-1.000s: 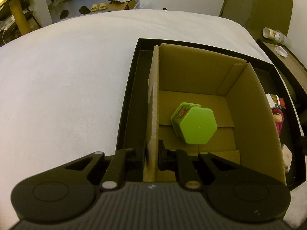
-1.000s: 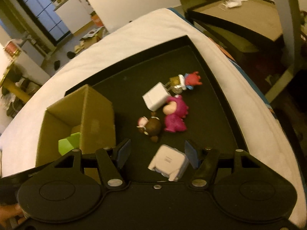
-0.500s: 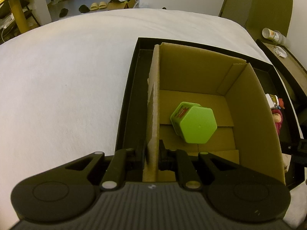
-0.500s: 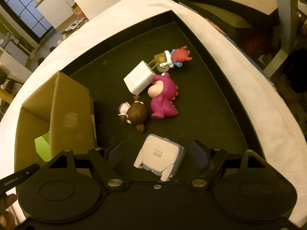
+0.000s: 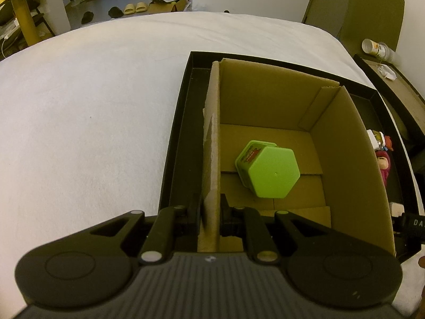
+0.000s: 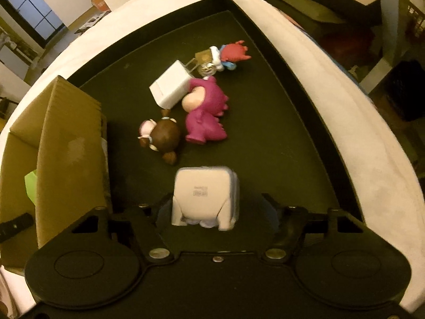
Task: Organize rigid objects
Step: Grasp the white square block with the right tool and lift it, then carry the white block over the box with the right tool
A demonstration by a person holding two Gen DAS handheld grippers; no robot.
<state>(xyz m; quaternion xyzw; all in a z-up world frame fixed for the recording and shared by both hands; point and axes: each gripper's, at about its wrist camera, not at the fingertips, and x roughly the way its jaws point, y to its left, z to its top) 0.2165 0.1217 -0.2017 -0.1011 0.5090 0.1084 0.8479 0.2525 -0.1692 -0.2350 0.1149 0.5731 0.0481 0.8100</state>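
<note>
A cardboard box [image 5: 265, 90] stands in the left end of a black tray [image 5: 180, 133]. A green hexagonal container [image 5: 268, 171] lies inside it. My left gripper [image 5: 211, 214] is shut on the box's left wall, one jaw on each side of the cardboard. In the right wrist view, a white rounded case [image 6: 205, 188] lies on the tray floor [image 6: 292, 122] between the jaws of my right gripper [image 6: 216, 210]. Those jaws are closing, and a gap still shows on the case's right side. Beyond the case lie a brown figurine [image 6: 163, 135], a magenta figurine [image 6: 205, 117], a white cube [image 6: 171, 85] and a red-and-blue figurine [image 6: 231, 53].
The tray rests on a white padded surface [image 5: 93, 106] that curves away on all sides. A dark side table with a tipped paper cup [image 5: 374, 47] stands to the right. The box's outer wall [image 6: 71, 143] is just left of my right gripper.
My right gripper has come down over the white case, its jaws spreading and then narrowing around it. The left gripper and the box have not moved.
</note>
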